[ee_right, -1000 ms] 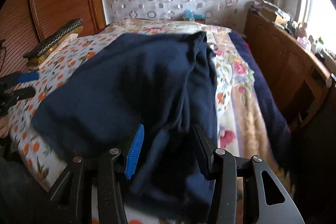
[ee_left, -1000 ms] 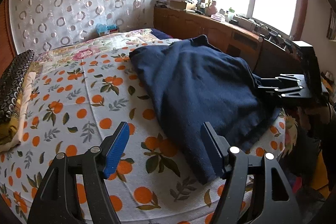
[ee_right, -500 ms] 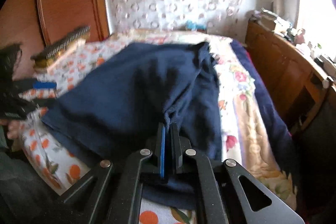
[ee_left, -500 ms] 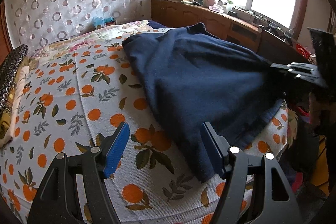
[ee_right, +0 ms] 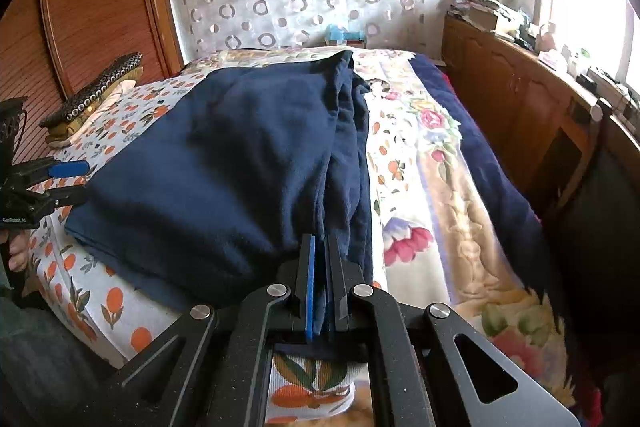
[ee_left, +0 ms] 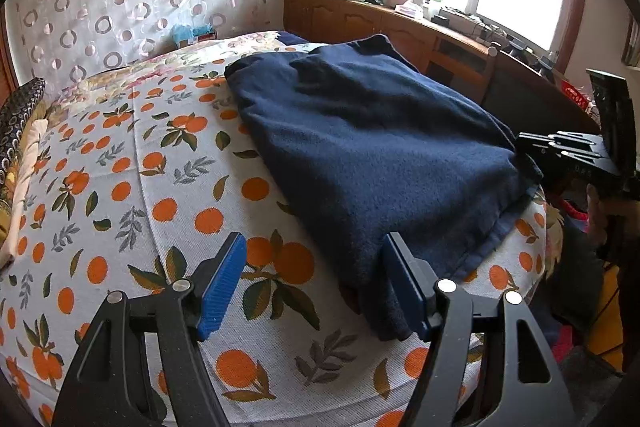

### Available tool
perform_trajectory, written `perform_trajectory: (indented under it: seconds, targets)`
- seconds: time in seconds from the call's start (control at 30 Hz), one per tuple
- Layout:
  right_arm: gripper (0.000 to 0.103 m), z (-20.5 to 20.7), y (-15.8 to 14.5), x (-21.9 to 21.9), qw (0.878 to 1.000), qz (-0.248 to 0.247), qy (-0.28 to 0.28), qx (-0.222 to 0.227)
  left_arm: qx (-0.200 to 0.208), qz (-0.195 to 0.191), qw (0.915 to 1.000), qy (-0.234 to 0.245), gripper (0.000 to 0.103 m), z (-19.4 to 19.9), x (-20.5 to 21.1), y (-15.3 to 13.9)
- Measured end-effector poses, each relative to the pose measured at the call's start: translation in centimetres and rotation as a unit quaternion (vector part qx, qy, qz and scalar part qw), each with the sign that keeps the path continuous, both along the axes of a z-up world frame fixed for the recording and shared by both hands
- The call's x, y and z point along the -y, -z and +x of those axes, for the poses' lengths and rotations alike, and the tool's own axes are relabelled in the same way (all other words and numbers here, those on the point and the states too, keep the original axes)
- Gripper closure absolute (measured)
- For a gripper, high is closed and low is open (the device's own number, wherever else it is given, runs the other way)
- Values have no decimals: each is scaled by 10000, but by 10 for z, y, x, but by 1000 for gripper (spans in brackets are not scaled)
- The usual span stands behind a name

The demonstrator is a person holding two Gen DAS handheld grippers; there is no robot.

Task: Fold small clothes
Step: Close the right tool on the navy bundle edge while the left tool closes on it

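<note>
The navy garment (ee_left: 360,155) lies on the bed (ee_left: 120,187) by its near edge, long axis running from that edge toward the curtained far end. The right gripper (ee_right: 322,283), angled down, is clamped on a bunched fold at the garment's near right corner, whose end is hidden between the pads. The left gripper (ee_left: 312,283) hovers wide open and empty over the near left corner.
</note>
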State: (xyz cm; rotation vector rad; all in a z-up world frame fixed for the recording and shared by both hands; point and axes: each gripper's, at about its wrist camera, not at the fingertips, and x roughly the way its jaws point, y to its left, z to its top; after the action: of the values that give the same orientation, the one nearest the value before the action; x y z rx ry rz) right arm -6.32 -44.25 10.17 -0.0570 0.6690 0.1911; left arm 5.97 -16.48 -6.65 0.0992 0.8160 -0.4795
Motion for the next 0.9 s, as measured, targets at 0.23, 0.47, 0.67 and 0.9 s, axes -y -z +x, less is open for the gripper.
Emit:
perform_trajectory:
  seconds: [0.23, 0.47, 0.67, 0.9]
  targets:
    - [79, -11, 0, -9, 9994, -200, 264, 95, -40, -52, 10000, 66, 34, 1, 1, 2]
    - [55, -8, -1, -47, 9989, -223, 208, 347, -334, 25, 9991, 271, 52, -1, 6, 11]
    - [39, -1, 12, -90, 9985, -309, -30, 448, -406, 104, 9985, 355, 65, -9, 10, 12]
    - [30, -8, 18, -109, 9977, -182, -547, 348, -599, -193, 9947, 815, 97, -16, 15, 3]
